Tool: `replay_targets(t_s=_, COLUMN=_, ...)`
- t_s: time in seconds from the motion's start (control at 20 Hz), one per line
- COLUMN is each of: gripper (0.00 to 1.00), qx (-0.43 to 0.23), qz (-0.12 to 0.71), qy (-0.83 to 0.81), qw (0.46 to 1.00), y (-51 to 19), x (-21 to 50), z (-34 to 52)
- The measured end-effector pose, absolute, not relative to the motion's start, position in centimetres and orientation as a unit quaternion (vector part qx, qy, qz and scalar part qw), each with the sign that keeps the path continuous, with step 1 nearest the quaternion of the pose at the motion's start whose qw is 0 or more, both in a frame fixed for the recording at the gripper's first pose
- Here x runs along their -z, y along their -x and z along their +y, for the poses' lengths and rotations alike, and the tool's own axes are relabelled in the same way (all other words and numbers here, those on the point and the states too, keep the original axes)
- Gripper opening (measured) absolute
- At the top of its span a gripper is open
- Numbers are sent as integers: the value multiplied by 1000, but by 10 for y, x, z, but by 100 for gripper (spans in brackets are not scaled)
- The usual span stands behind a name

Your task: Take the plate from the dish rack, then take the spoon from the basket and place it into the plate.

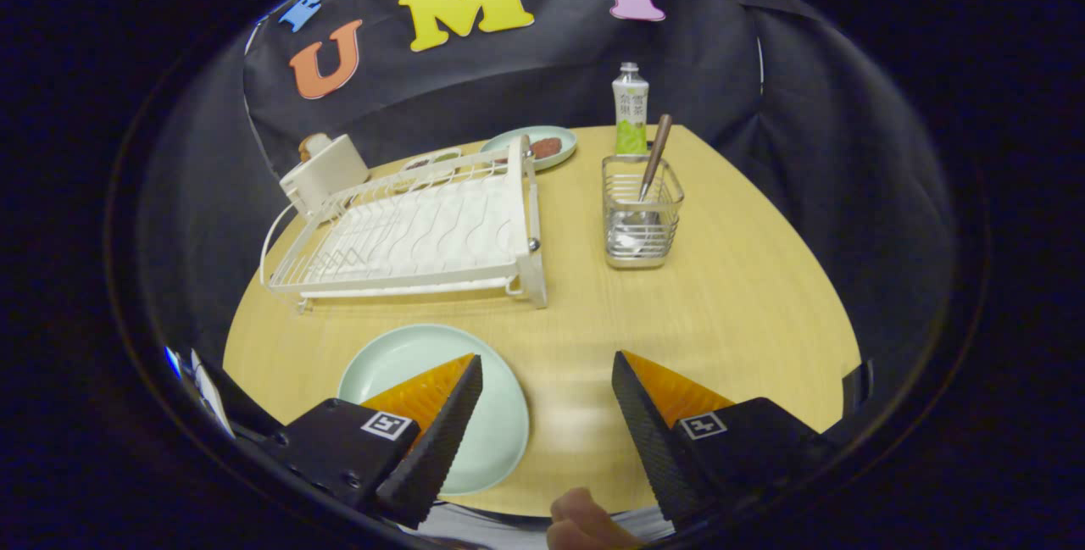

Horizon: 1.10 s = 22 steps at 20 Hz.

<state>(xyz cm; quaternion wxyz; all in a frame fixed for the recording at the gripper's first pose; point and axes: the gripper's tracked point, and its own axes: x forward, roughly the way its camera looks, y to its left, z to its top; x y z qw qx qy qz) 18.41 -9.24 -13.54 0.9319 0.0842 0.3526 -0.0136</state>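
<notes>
A pale green plate (407, 363) lies flat on the wooden table (720, 304), partly under my left finger. My gripper (547, 359) hangs above the table's near edge, open, with bare wood between its fingers. The white dish rack (415, 236) stands beyond the plate and holds no dishes. Farther right, beyond the right finger, a wire basket (642, 211) holds a spoon (654, 160) that stands upright with its brown handle leaning against the rim.
Behind the rack stand a white box-like appliance (326, 170), a small dish (432, 160) and a second green plate (530, 146) with food on it. A bottle (630, 109) stands behind the basket. A person's finger (585, 516) shows below the gripper.
</notes>
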Motion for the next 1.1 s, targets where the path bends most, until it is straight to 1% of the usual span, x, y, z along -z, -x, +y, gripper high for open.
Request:
replay_targets(t_s=0.1, gripper=99, qx=45, qz=302, qy=-70, qw=949, y=-199, x=118, z=-116)
replay_targets(t_s=0.15, gripper=99, qx=48, qz=282, qy=-67, qw=956, y=-205, x=111, z=-122)
replay_targets(t_s=0.5, gripper=98, qx=41, qz=211, qy=-62, qw=975, y=-271, x=89, z=-171)
replay_targets(t_s=0.8, gripper=99, qx=32, qz=181, qy=-65, qw=981, y=-345, x=92, z=-201)
replay_targets(t_s=0.9, gripper=98, qx=44, qz=187, qy=-72, qw=979, y=-370, x=96, z=-215)
replay_targets(t_s=1.1, gripper=95, qx=37, qz=201, qy=-64, qw=977, y=-408, x=99, z=-220)
